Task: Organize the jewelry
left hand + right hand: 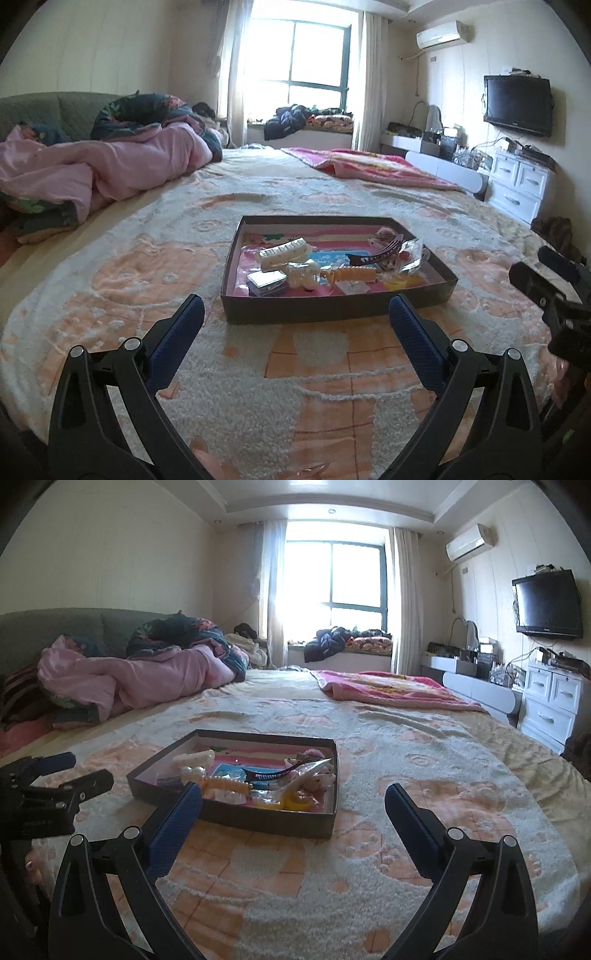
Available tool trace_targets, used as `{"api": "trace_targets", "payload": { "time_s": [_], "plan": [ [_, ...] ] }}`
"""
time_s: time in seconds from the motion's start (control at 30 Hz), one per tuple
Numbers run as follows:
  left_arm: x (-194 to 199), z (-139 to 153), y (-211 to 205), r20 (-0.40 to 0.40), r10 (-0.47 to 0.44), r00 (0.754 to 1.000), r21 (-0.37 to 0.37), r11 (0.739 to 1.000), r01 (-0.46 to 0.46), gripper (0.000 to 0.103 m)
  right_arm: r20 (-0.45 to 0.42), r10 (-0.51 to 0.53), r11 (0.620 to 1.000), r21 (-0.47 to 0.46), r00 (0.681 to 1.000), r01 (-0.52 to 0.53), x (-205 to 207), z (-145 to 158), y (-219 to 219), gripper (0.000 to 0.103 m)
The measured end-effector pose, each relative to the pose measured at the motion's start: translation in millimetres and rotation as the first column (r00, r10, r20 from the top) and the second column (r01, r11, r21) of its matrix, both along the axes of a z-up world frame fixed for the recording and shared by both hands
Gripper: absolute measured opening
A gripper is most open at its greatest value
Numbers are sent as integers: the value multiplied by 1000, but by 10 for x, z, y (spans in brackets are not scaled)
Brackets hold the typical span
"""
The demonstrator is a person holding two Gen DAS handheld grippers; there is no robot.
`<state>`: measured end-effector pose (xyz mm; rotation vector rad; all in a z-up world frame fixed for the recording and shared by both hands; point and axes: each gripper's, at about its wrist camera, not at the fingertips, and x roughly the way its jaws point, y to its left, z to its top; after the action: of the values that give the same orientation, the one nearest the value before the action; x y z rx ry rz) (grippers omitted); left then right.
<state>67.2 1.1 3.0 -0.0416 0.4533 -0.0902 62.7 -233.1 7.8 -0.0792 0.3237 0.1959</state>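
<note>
A shallow dark cardboard tray (314, 312) with a pink lining lies on the bed. In it are a white hair claw (282, 253), a pearl-white clip (304, 275), an orange claw clip (354, 275), a dark comb clip (376, 254) and a clear packet (410, 254). My left gripper (295, 314) is open and empty, just in front of the tray. In the right wrist view the tray (258, 816) lies ahead to the left. My right gripper (291, 805) is open and empty, its left finger (177, 819) overlapping the tray's near corner.
The bed (258, 387) has a fluffy cream and peach cover. A pink quilt pile (103, 166) lies at the far left, a pink blanket (369, 166) at the far right. White drawers (517, 184) and a wall TV (517, 105) stand to the right.
</note>
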Motion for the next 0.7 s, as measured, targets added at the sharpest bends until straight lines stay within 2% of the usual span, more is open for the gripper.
{"api": "trace_targets", "payload": {
  "time_s": [0.13,0.37,0.7],
  "plan": [
    [-82,29,-54,42,-5,999,21,1000,4,92,29,-10,1000,29,1000,9,-150,-9,-24,96],
    [-130,25,-57,68,10,998,21,1000,-12,92,59,-30,997,76,998,25,-231,-37,-87,97],
    [-86,-52,-3,40,21,999,-4,1000,-21,92,13,-22,997,80,1000,21,-105,-134,-74,97]
  ]
}}
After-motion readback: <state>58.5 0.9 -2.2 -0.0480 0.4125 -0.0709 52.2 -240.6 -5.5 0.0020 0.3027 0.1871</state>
